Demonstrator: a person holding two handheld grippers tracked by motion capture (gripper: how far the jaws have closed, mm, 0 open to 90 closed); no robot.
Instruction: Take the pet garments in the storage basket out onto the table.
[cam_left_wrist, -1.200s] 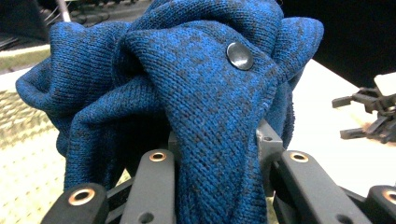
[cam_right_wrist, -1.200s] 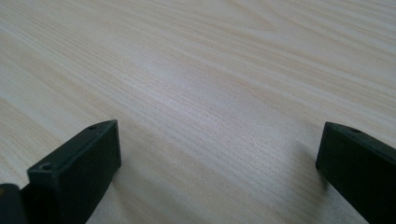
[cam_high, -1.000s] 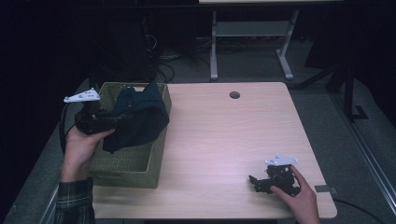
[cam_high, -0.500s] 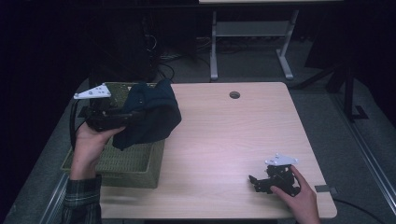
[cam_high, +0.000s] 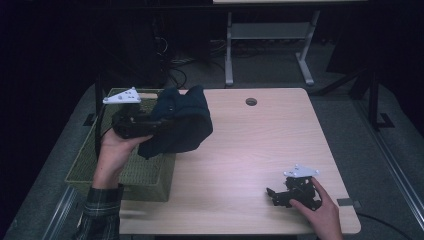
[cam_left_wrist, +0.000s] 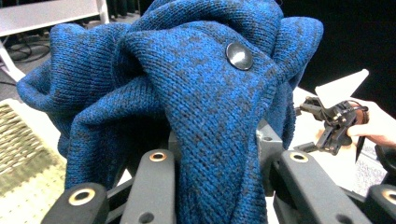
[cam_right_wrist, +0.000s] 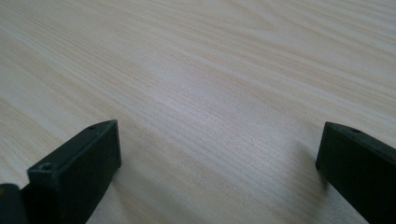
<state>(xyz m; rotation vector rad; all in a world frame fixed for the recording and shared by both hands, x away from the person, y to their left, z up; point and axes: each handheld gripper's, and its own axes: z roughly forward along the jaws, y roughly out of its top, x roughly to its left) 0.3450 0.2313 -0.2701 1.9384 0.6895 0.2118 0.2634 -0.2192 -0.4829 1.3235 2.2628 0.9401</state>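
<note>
Left gripper view: fingers of the left gripper clamp a bunched blue knit garment; fabric fills the gap between them, with 1 dark button facing the camera. High view: the garment hangs clear above the inner rim of the green woven basket at the bench's left edge. Over the last 1 s it has risen from inside the basket and shifted toward the bench centre. Judgement: extraction from the basket is essentially done; next would be a set-down on the open bench top. Right gripper rests near the bench's near right corner, unchanged, fingers spread wide, nothing between them but bare wood.
</note>
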